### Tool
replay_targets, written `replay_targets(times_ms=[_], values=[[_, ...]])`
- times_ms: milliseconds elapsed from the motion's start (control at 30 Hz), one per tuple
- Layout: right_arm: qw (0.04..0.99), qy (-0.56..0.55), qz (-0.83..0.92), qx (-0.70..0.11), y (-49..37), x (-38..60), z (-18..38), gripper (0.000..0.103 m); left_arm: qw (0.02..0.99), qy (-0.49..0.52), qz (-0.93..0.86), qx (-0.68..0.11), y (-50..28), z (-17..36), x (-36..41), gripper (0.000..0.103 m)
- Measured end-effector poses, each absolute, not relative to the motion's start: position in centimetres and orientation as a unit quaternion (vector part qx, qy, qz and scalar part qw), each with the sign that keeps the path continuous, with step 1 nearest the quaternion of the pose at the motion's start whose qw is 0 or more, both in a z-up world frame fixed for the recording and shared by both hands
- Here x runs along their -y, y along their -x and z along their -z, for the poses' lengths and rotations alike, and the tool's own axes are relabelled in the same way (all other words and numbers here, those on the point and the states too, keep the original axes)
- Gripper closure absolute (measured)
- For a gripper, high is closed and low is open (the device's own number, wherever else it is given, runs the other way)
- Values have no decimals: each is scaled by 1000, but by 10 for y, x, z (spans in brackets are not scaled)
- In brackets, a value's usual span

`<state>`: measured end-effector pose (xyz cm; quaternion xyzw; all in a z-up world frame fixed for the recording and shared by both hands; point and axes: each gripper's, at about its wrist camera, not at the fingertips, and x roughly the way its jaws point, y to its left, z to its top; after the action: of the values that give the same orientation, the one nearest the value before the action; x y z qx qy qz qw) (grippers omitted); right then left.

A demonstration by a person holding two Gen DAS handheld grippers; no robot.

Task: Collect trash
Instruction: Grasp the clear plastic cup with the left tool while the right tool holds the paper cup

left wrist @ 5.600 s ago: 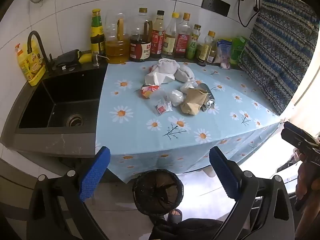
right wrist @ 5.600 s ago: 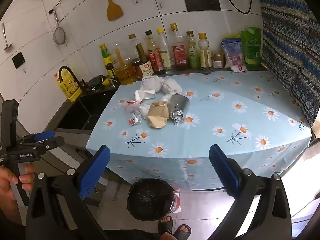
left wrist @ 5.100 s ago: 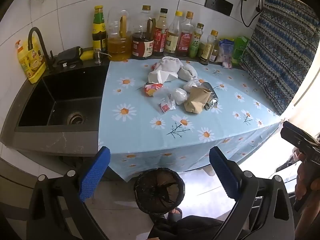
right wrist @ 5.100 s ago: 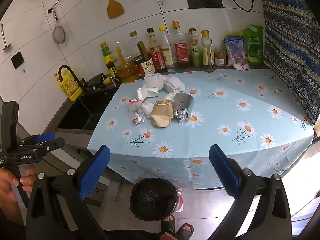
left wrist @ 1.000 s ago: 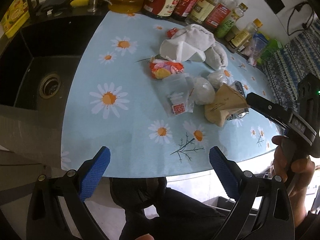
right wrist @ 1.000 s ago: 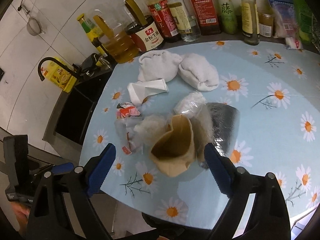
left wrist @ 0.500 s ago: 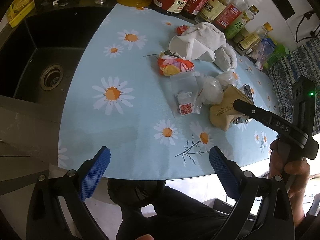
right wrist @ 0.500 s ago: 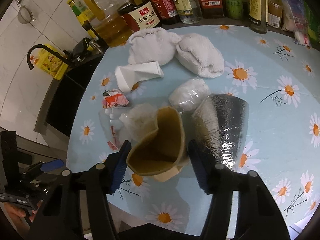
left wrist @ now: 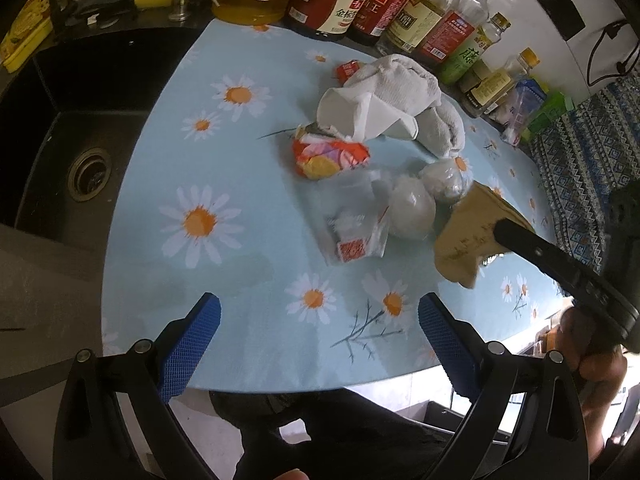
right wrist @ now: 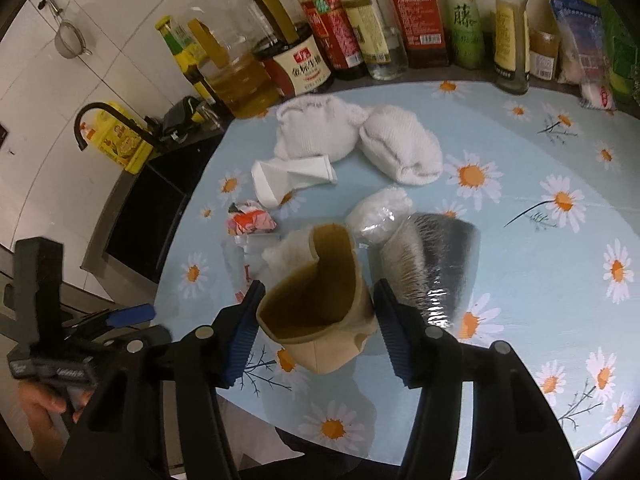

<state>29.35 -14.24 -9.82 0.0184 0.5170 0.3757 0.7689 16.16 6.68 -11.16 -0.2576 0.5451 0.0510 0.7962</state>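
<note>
Brown crumpled paper bag [right wrist: 320,304] | right gripper [right wrist: 318,326] closing, pads pressing its sides | left gripper [left wrist: 320,344] wide apart, empty, above daisy-print tablecloth [left wrist: 224,280]

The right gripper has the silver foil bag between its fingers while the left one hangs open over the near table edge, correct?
Not quite. The right gripper has the brown paper bag between its closing fingers; the foil bag lies beside it, outside the jaws, as the right wrist view shows. The left gripper does hang open over the near table edge.
</note>
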Motion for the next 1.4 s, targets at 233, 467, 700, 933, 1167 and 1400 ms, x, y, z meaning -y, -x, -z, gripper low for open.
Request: replay_targets(times_ms=[233, 467, 700, 933, 1167, 1400], values=[[779, -34, -377, -500, -293, 165, 77, 47, 797, 241, -35, -553, -191, 117, -56, 7], [784, -48, -379, -490, -292, 185, 64, 47, 799, 201, -44, -565, -219, 128, -46, 8], [786, -49, -382, -484, -295, 194, 65, 47, 792, 179, -50, -582, -239, 140, -38, 15], [780, -59, -381, -493, -306, 203, 77, 47, 788, 143, -73, -594, -253, 149, -31, 35], [771, -65, -392, -499, -319, 201, 85, 47, 783, 144, -76, -600, -262, 155, -32, 44], [765, -55, -404, -498, -326, 193, 84, 47, 785, 152, -77, -596, -260, 153, -30, 45]])
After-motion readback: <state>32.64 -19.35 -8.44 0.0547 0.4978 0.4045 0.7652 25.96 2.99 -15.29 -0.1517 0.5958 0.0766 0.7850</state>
